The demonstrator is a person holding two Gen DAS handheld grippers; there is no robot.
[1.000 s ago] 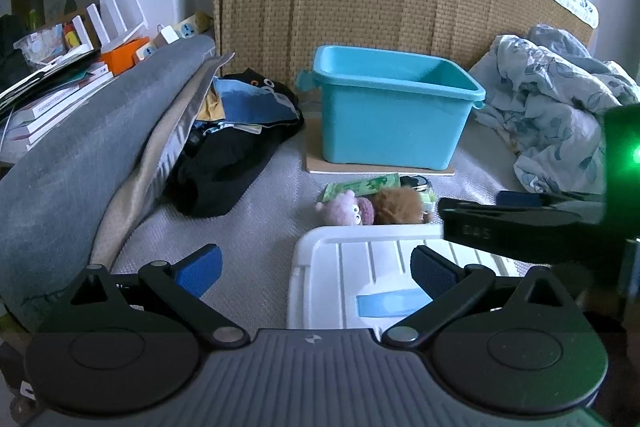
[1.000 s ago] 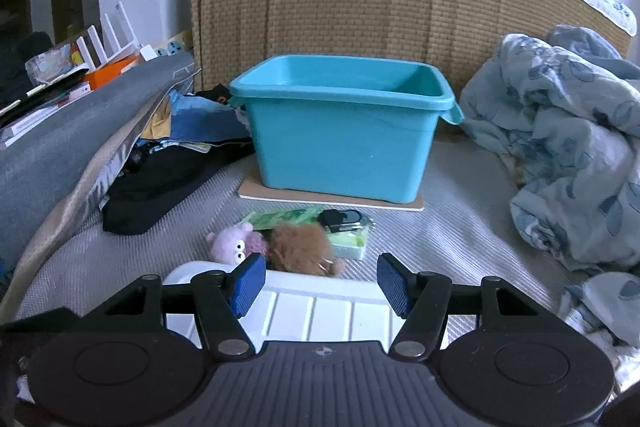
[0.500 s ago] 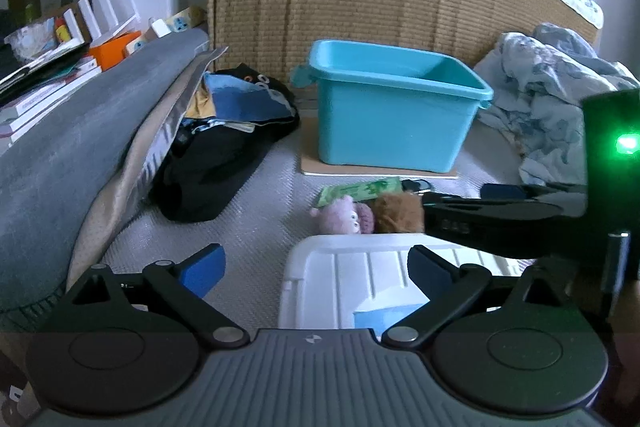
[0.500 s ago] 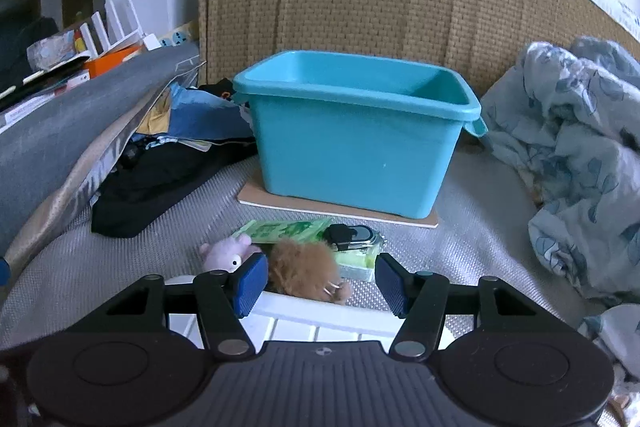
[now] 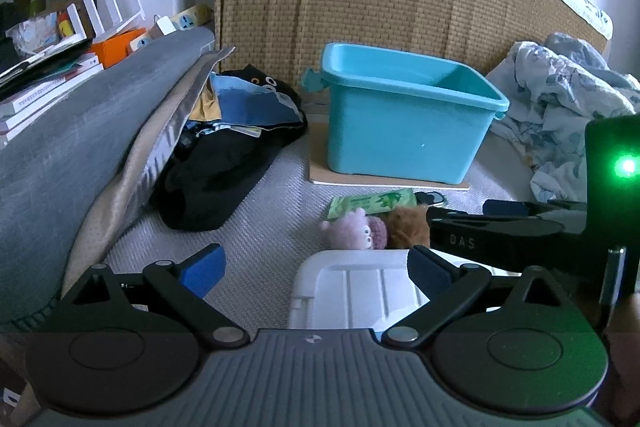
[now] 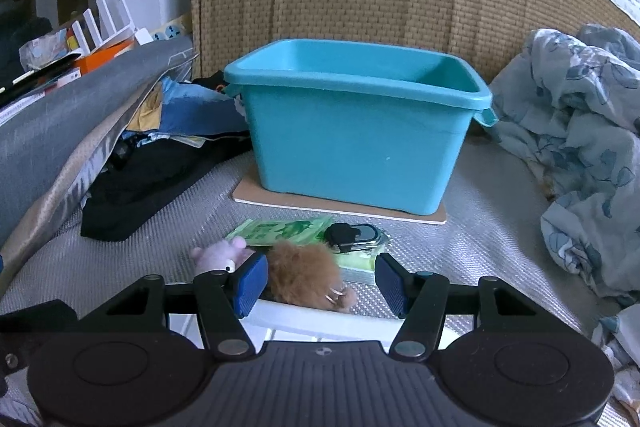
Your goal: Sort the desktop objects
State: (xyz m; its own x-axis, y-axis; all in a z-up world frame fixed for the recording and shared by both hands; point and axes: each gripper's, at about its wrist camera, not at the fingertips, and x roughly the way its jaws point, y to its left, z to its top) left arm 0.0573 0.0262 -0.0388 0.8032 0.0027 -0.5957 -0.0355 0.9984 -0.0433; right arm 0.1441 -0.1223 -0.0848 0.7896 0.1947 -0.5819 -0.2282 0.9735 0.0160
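A brown furry toy lies on the mat between the open jaws of my right gripper; it also shows in the left wrist view. A pink plush toy lies to its left. Behind them lie a green packet and a black key fob. A teal bin stands further back on a board. A white lid lies nearest me. My left gripper is open and empty above the lid's left part.
A grey cushion and dark clothes lie at the left. A crumpled floral blanket lies at the right. A woven headboard stands behind the bin. The right gripper's body shows at the left wrist view's right.
My right gripper has moved forward and down, so the brown toy now sits between its jaws. My left gripper has shifted slightly back and left over the lid.
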